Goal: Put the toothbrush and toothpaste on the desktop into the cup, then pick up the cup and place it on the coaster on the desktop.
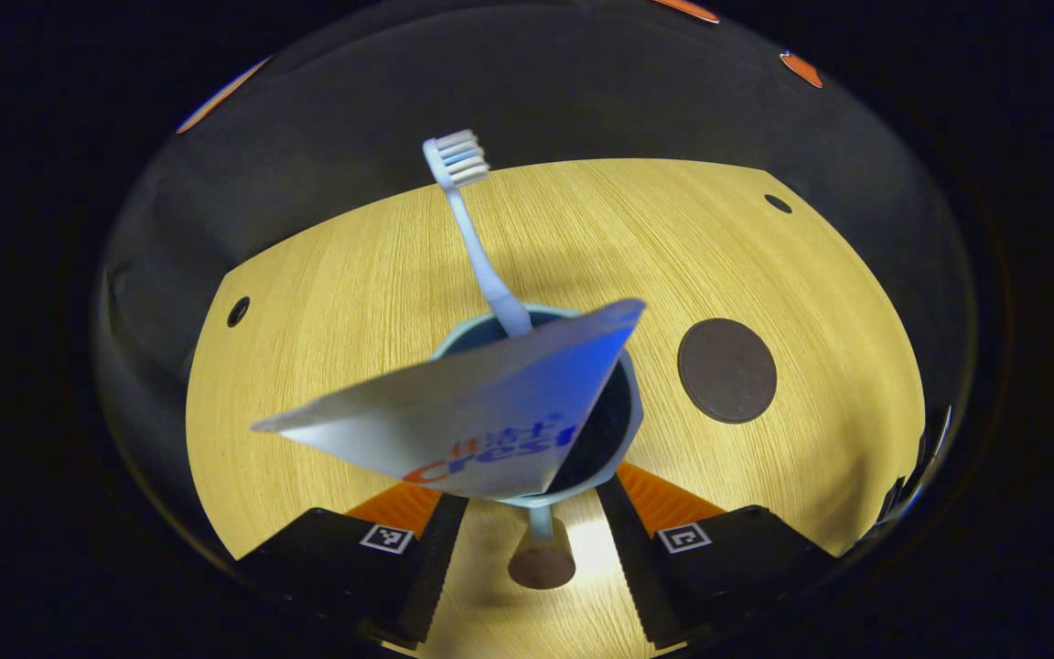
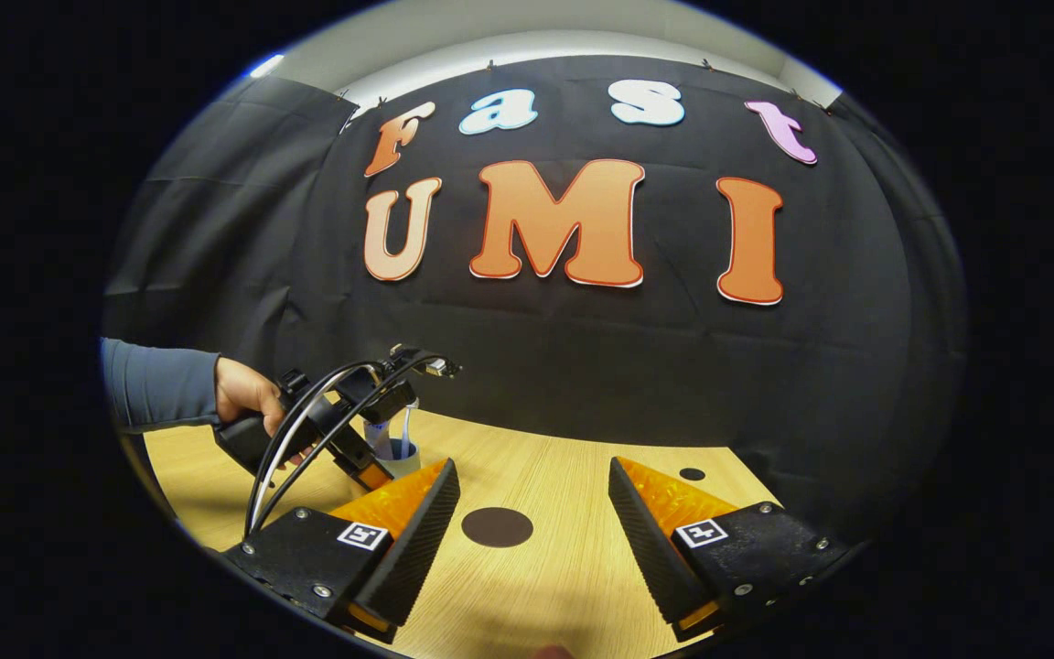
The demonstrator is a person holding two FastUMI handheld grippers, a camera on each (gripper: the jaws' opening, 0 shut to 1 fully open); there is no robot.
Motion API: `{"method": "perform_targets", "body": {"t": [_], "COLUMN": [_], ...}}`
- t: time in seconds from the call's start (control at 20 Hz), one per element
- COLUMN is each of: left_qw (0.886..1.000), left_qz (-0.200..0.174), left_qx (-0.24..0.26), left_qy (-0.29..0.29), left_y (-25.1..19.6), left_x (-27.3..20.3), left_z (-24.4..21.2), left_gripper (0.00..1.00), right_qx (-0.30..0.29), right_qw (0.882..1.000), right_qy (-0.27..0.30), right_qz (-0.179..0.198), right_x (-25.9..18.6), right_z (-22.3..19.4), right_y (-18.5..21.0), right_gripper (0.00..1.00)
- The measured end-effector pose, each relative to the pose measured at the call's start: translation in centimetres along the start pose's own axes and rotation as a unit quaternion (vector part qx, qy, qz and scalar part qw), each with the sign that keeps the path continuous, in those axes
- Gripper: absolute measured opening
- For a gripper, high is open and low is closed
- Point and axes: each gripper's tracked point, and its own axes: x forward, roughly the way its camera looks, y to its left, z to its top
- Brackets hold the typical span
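In the left gripper view, the left gripper (image 1: 534, 549) sits nearest, its two fingers spread wide on either side of the cup (image 1: 626, 430), with bare wood showing between each finger and the cup wall, so the tongs are released and grasp nothing. The cup stands on the desktop (image 1: 326, 302) just beyond the fingertips. Inside it the toothpaste (image 1: 472, 412) leans, its flat crimped end fanned out over the rim toward the left, and the toothbrush (image 1: 481, 247) rises behind it, bristle head up and tilted toward the far side. To the right of the cup, apart from it, lies the dark round coaster (image 1: 726, 370), bare. In the right gripper view, the right gripper (image 2: 534, 522) is held off to the side with its fingers well apart and nothing between them; the coaster (image 2: 497, 527) lies on the wood beyond its tips. Farther left, a hand (image 2: 248, 392) in a blue sleeve (image 2: 156, 384) holds the left gripper over the cup (image 2: 396, 452).
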Motion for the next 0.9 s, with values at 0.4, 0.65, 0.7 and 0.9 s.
{"method": "perform_targets", "body": {"t": [0.4,0.65,0.7,0.9], "left_qw": [1.000,1.000,1.000,1.000], "left_qz": [0.004,-0.003,-0.001,0.003], "left_qx": [0.000,-0.014,-0.016,-0.006], "left_qy": [0.027,0.009,0.005,-0.024], "left_y": [0.3,-1.3,-1.8,-4.6], "left_x": [0.0,0.9,1.0,1.9], "left_z": [-1.6,0.5,1.1,5.2], "left_gripper": [0.62,0.28,0.26,0.23], "right_qx": [0.011,0.015,0.016,0.019], "right_qw": [1.000,1.000,1.000,1.000], "right_qy": [0.010,0.011,0.011,0.011], "right_qz": [-0.002,-0.010,-0.011,-0.019], "right_x": [-0.2,-0.6,-0.8,-1.2], "right_z": [-0.3,-0.7,-0.7,-0.9], "right_y": [0.2,-0.3,-0.4,-1.1], "right_gripper": [0.99,0.99,0.99,0.99]}}
